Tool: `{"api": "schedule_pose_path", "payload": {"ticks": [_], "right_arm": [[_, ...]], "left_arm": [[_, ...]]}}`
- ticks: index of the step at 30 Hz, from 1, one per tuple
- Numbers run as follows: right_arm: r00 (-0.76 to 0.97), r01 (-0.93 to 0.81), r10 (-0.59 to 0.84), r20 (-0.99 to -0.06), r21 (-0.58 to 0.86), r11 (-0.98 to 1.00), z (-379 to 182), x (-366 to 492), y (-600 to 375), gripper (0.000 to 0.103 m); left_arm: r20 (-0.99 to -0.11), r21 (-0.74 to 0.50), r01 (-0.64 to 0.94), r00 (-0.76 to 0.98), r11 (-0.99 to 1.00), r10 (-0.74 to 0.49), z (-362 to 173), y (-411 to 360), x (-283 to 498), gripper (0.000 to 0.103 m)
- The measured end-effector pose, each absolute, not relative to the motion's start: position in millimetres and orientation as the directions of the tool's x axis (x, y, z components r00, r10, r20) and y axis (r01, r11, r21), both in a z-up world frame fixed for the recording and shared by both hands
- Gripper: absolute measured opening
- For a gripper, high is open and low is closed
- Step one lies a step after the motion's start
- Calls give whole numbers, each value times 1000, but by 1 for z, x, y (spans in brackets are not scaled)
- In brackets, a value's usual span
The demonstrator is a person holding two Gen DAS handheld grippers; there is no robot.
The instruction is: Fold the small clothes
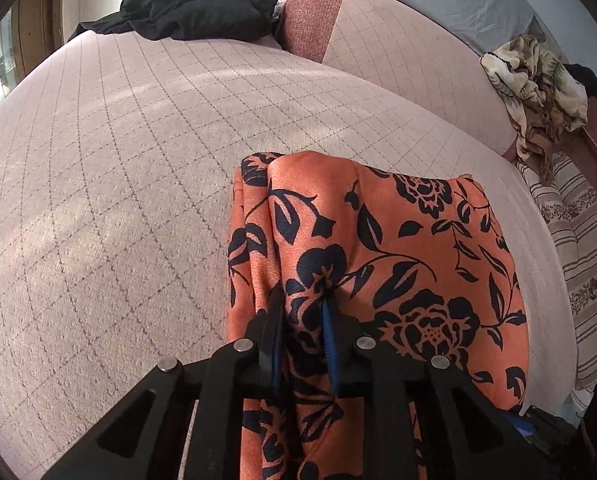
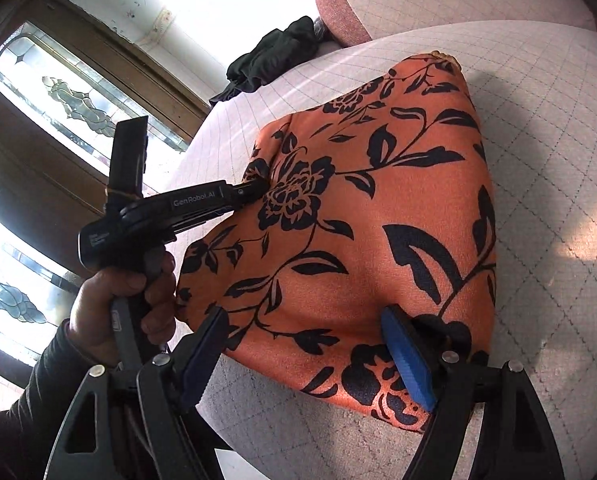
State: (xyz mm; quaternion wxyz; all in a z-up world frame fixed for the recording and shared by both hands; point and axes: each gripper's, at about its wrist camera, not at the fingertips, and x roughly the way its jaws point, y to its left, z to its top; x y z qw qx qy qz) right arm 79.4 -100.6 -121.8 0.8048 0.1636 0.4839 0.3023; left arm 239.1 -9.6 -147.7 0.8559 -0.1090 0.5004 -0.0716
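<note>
Left hand-held gripper (image 1: 304, 312) pinches the orange floral cloth (image 1: 378, 248) draped ahead.

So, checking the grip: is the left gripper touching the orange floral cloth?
Touching. The left wrist view shows the left gripper pinching a fold of the orange floral cloth.

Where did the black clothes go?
The black clothes lie bunched at the far edge of the pink quilted sofa seat, beside its armrest, well beyond the orange flowered cloth.
</note>
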Motion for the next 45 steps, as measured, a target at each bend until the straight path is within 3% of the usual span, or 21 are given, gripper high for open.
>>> {"api": "schedule_pose_path", "payload": {"ticks": [5,7,9,11,13,17,18,19,20,22,23,25,29,31,39,43,45], "right_arm": [[349,-340,634,-690,537,772,-122,83,-96,85],[349,-334,631,-693,537,775,-121,83,-95,85],[347,-323,632,-693,545,774,-121,83,-94,86],[345,-313,638,-688,557,769,-121,84,-96,86],[336,-304,647,-684,571,762,-121,85,-97,86],[320,-281,657,-683,593,754,-121,88,-101,86],[316,-275,661,-681,600,751,-121,88,-102,86],[315,-269,666,-676,609,746,-121,89,-103,86],[315,-263,671,-671,618,741,-122,89,-105,86],[318,-257,676,-665,626,736,-123,88,-106,86],[318,-258,676,-665,626,736,-123,87,-106,86],[307,-256,676,-669,627,736,-122,89,-105,86],[296,-219,691,-659,657,721,-114,94,-113,85],[310,-203,698,-646,672,712,-105,95,-116,86],[371,-236,710,-599,678,696,-65,133,-116,86],[334,-183,756,-564,748,638,-79,167,-112,86],[284,-120,737,-613,740,662,-107,182,-106,86]], "left_arm": [[-831,-176,13,534,984,-156,-107,-23,212,31],[-825,-177,11,544,984,-155,-97,-24,194,46],[-824,-191,1,543,982,-161,-102,-24,176,49],[-866,-146,16,481,989,-136,-129,-30,167,13],[-848,-186,1,506,983,-161,-145,-22,156,13],[-825,-210,-2,537,978,-176,-112,-23,144,14],[-810,-208,23,557,978,-186,-103,-25,138,24],[-799,-199,38,572,979,-184,-99,-28,133,42],[-807,-165,25,572,986,-149,-103,-30,130,49],[-881,-118,-7,462,993,-101,-136,-25,134,45],[-888,-161,-33,441,986,-130,-148,-18,134,45],[-870,-180,-57,475,982,-132,-134,-17,127,45],[-849,-60,-34,527,998,-33,-106,-28,120,46],[-844,-52,-46,535,998,-20,-99,-28,119,52],[-848,-20,-43,529,999,6,-106,-35,126,53],[-856,-8,-51,517,999,20,-115,-38,135,54],[-859,-5,-57,511,998,25,-120,-38,139,60]]}}
